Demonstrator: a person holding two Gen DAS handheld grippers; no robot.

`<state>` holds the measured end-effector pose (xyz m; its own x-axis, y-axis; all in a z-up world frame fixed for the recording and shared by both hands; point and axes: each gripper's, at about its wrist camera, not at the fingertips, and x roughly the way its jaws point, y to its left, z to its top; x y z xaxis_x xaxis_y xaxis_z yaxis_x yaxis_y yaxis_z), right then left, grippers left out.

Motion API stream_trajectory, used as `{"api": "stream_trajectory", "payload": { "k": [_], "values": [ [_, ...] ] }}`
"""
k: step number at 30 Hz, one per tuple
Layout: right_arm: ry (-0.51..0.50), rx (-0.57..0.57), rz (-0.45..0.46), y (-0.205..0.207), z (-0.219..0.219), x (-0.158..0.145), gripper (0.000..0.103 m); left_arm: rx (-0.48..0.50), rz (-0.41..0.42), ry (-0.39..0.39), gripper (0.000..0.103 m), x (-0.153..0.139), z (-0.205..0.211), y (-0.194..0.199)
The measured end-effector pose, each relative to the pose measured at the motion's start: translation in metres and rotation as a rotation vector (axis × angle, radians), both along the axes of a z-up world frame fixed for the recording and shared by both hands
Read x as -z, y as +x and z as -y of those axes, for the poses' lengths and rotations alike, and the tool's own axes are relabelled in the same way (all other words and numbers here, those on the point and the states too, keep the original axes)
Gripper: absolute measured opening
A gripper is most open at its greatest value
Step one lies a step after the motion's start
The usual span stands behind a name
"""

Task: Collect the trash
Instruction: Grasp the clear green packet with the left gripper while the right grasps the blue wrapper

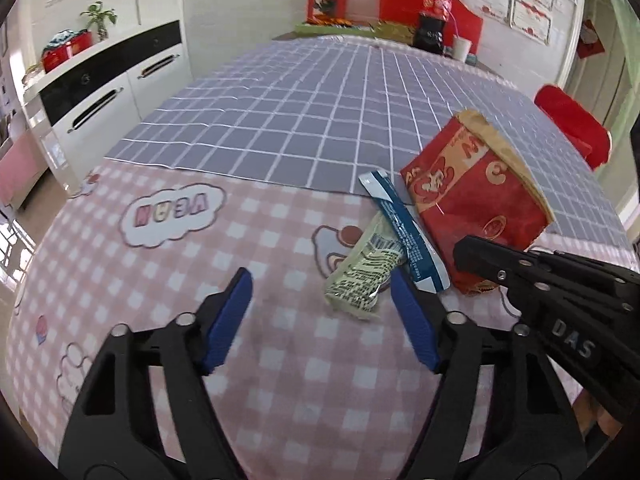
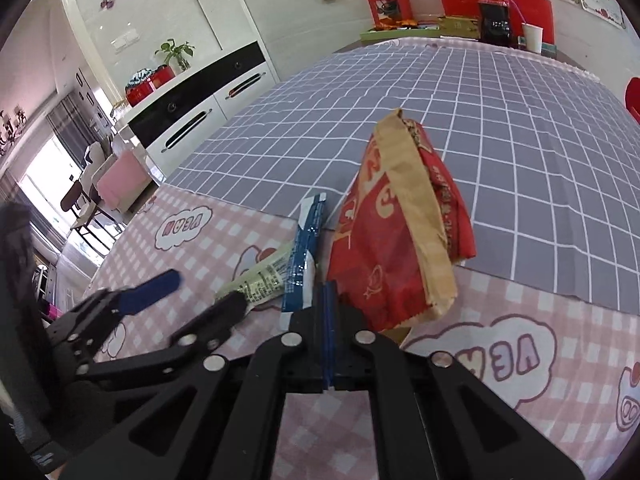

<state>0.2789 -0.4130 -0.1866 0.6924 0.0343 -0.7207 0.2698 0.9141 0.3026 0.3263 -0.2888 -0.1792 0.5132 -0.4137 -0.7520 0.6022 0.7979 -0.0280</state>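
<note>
Right claw [image 2: 328, 296]: jaws pressed together at the red paper bag's [image 2: 384, 248] lower corner; whether they pinch it is hidden.
Left claw [image 1: 320, 316]: jaws apart, empty, nearing the pale green wrapper [image 1: 360, 276].
Blue wrapper [image 1: 408, 232]: overlaps the green one, beside the bag.
Table [image 1: 280, 120]: trash sits where pink checked cloth meets grey grid.

The right gripper [image 1: 472, 254] bears the raised letters "DAS" on its black arm. On the pink checked cloth [image 1: 280, 360], cloud-shaped patches [image 1: 174, 216] hold coloured letters seen upside down, reading roughly "VEAN". The cola bottle [image 2: 494, 4] at the far end of the table has a red label with white Chinese characters, and the print on the red paper bag [image 1: 476, 204] and the wrappers [image 1: 364, 276] is too small or distorted to read.
</note>
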Motion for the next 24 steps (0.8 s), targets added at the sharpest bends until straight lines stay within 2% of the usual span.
{"api": "stream_trajectory", "payload": {
  "k": [3,5,6,8,14,15,16,18,20,24],
  "values": [
    [0.007,-0.003,0.001,0.0,0.001,0.0,0.002,0.031,-0.049,-0.004,0.057,0.005,0.007,0.005],
    [0.01,-0.003,0.001,0.0,0.001,0.0,0.002,0.041,-0.039,0.012,0.051,0.006,0.012,0.005],
    [0.016,-0.007,0.002,0.001,0.001,0.0,0.002,0.056,-0.033,0.014,0.032,0.006,0.014,0.004],
    [0.012,-0.015,-0.002,0.002,-0.001,0.001,0.003,0.047,-0.028,0.016,0.027,0.006,0.014,0.004],
    [-0.01,-0.051,0.004,0.007,-0.013,0.0,0.023,0.011,-0.041,-0.022,0.023,0.004,-0.006,-0.001],
    [-0.015,-0.053,0.003,0.009,-0.015,0.0,0.028,0.005,-0.051,-0.03,0.023,0.005,-0.013,-0.002],
    [-0.02,-0.05,-0.002,0.011,-0.017,-0.001,0.038,0.002,-0.055,-0.035,0.023,0.005,-0.017,-0.002],
    [-0.037,-0.047,-0.01,0.015,-0.022,-0.003,0.048,-0.01,-0.06,-0.041,0.023,0.004,-0.029,-0.003],
    [-0.069,-0.059,-0.022,0.021,-0.031,-0.006,0.048,-0.015,-0.068,-0.05,0.023,0.005,-0.039,-0.002],
    [-0.053,-0.12,-0.032,0.034,-0.053,-0.005,0.048,-0.025,-0.078,-0.061,0.023,0.004,-0.059,-0.005]
  ]
}}
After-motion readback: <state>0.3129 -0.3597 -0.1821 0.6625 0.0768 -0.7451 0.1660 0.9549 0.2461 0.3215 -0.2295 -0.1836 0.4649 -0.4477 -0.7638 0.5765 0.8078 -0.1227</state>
